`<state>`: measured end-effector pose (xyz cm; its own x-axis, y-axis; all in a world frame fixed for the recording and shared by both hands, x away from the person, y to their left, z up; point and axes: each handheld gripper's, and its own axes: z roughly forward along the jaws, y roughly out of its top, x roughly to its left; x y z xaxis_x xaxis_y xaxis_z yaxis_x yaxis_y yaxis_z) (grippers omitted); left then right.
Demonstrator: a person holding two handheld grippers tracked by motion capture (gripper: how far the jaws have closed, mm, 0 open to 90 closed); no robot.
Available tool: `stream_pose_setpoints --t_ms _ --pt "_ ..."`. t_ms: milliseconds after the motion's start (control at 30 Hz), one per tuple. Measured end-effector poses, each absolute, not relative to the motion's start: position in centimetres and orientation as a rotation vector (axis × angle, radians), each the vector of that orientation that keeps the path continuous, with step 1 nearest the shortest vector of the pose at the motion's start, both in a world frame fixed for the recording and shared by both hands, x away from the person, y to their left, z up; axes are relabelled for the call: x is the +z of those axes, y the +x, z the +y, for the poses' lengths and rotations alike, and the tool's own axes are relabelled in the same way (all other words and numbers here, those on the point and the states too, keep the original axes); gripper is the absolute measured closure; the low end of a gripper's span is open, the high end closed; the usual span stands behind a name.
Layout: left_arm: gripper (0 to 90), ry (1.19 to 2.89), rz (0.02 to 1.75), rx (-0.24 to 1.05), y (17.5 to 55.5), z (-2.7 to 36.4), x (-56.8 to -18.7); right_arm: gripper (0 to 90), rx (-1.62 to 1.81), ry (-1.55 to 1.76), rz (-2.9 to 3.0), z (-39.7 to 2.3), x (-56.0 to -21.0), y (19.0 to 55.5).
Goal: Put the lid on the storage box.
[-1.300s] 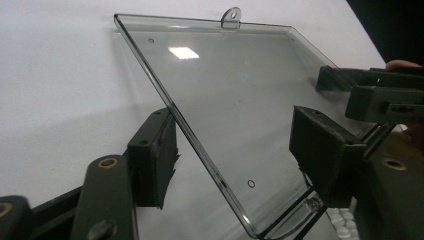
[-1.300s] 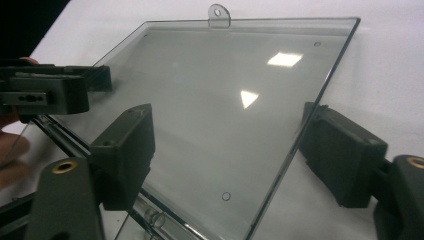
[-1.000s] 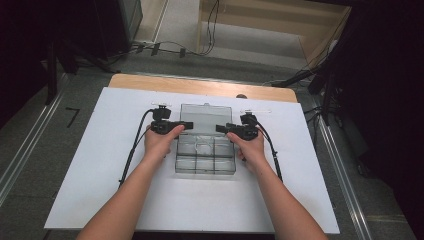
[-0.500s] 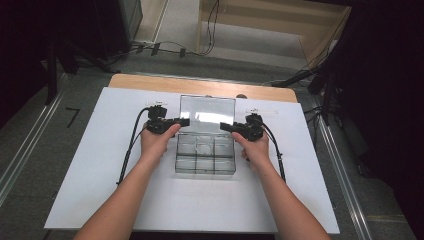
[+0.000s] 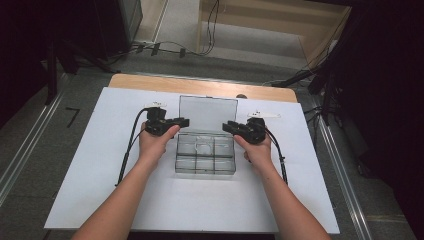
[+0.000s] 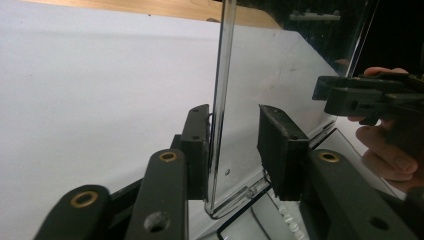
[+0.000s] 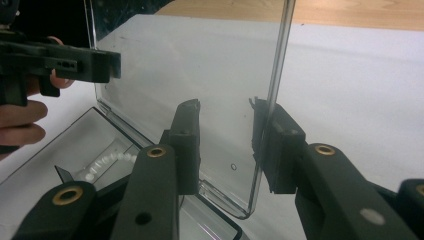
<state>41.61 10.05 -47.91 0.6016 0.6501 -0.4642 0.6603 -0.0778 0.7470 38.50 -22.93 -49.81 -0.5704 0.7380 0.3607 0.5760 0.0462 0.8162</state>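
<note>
A clear plastic compartment box [image 5: 205, 160] lies mid-table with its lid [image 5: 207, 112] standing upright at the back. My left gripper [image 5: 184, 121] straddles the lid's left edge [image 6: 222, 75]. One pad [image 6: 200, 145] touches it and the other stands apart; these jaws have just been opening a little. My right gripper [image 5: 226, 126] straddles the lid's right edge [image 7: 277, 75] with one pad [image 7: 272, 145] against it and a wide gap on the other side; its jaws have just been closing. Small white beads [image 7: 107, 162] lie in one compartment.
The box rests on a white sheet [image 5: 100, 165] over a wooden table [image 5: 150, 82]. A black cable [image 5: 127, 150] trails from each gripper along the forearm. Beyond the table's far edge are floor cables and dark furniture.
The lid has swung up from lying on the box to standing upright. Both grippers' jaws have narrowed around its side edges, and the hands have stayed beside the box.
</note>
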Motion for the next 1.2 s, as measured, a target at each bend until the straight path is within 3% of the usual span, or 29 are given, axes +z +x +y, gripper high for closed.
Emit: stream_pose_setpoints --t_ms 167,400,533,700,900,1000,1200 --pt "47.3 1.762 1.059 0.022 42.0 9.5 -46.8 62.6 1.529 1.313 2.148 -22.8 -49.8 38.2" --pt "44.7 1.737 1.019 0.087 42.7 8.9 -43.9 61.4 1.491 1.268 2.133 -22.6 -49.8 37.8" --pt "46.9 1.735 0.995 0.124 42.8 8.7 -42.9 61.1 1.472 1.25 2.13 -22.5 -49.7 37.6" --pt "59.5 1.739 1.007 0.142 42.7 9.0 -42.8 61.0 1.47 1.243 2.129 -22.4 -49.7 37.5" --pt "62.6 1.733 0.998 0.147 42.5 9.3 -43.0 59.6 1.475 1.272 2.13 -22.5 -49.7 37.6" --pt "63.0 1.729 0.992 0.147 42.4 9.4 -43.1 47.9 1.477 1.293 2.126 -22.5 -49.5 37.7" --pt "63.8 1.734 0.97 0.141 42.1 9.6 -43.1 43.8 1.51 1.303 2.097 -22.8 -47.6 37.9"
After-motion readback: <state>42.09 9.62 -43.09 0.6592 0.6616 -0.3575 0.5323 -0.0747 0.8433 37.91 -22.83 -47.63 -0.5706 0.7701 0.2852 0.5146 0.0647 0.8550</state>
